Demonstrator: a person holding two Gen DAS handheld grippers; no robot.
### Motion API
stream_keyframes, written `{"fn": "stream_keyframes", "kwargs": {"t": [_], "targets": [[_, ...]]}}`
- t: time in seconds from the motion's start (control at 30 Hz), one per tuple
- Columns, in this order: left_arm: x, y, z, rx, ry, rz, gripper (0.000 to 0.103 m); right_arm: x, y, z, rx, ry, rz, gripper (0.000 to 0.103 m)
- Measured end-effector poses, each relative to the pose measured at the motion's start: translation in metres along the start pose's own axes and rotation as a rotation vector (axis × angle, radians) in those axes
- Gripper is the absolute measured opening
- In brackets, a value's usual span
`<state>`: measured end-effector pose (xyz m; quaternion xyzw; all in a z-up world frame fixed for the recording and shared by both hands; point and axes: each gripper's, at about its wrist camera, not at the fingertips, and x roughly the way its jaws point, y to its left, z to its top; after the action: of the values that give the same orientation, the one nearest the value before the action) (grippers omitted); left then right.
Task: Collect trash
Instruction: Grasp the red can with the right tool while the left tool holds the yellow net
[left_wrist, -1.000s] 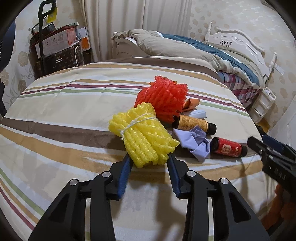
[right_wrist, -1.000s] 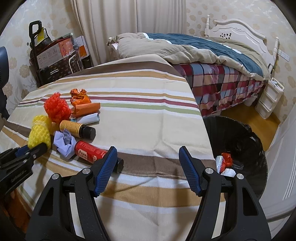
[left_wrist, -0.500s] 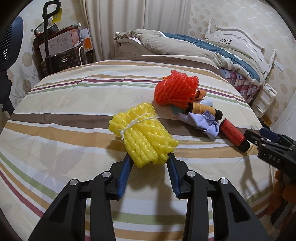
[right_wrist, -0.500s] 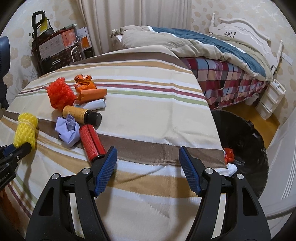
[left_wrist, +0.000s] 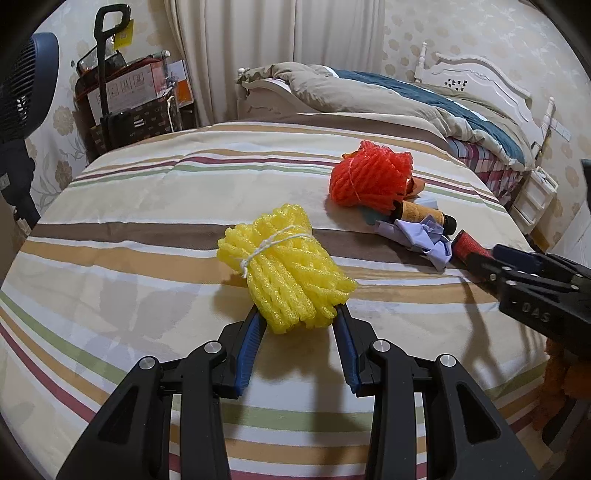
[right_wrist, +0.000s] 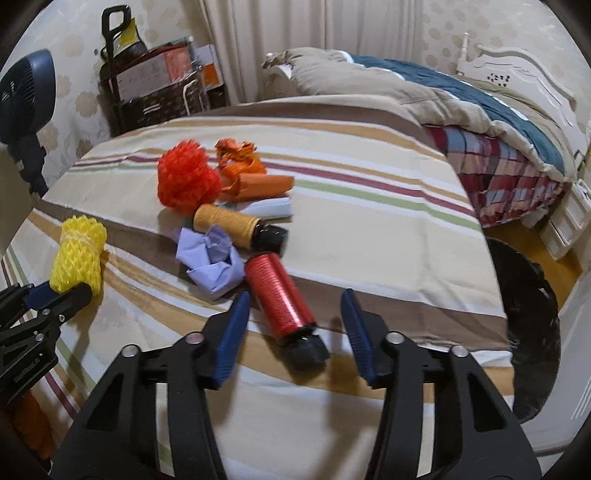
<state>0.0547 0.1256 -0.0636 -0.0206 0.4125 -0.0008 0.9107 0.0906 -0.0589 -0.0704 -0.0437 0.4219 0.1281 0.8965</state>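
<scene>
Looking through the left wrist view first, the left gripper (left_wrist: 298, 320) had its blue pads clamped on the near end of the yellow foam net bundle (left_wrist: 286, 264), which was tied with white string and stuck out over the striped tablecloth (left_wrist: 147, 206). Further back sat the red foam net ball (left_wrist: 369, 179), an amber bottle (left_wrist: 421, 213) and a crumpled lilac paper (left_wrist: 424, 240), all touching in one little pile, and the right gripper (left_wrist: 487, 258) poked in from the right edge at the red bottle (left_wrist: 466, 243). Over in the right wrist view, the right gripper (right_wrist: 295, 325) had just been closing, but its jaws were only partway in: the red bottle (right_wrist: 279, 295) lay between them with clear gaps on both sides, so nothing was gripped. It was a bit blurry there. The bottle's black cap pointed at the camera, and the black trash bin (right_wrist: 532, 321) stood off the table's right edge on the floor, by the bed (right_wrist: 480, 122).
</scene>
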Motion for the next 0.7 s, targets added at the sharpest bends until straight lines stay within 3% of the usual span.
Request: {"fn": "stream_keyframes", "kwargs": {"t": [0.03,0.1,0.43,0.7], "targets": [[0.000,0.000,0.000,-0.002,0.000,-0.001,0.039,0.002,0.002,0.000,-0.002,0.008,0.004,0.036],[0.000,0.000,0.000,-0.005,0.000,-0.003,0.039,0.005,0.003,-0.002,0.001,0.021,0.019,0.031],[-0.005,-0.014,-0.001,-0.005,-0.028,-0.051,0.039,-0.008,-0.008,-0.011,0.046,-0.006,0.014,0.030],[-0.012,-0.048,0.008,0.033,-0.062,-0.117,0.039,-0.034,-0.038,-0.018,0.119,-0.060,-0.016,0.030]]}}
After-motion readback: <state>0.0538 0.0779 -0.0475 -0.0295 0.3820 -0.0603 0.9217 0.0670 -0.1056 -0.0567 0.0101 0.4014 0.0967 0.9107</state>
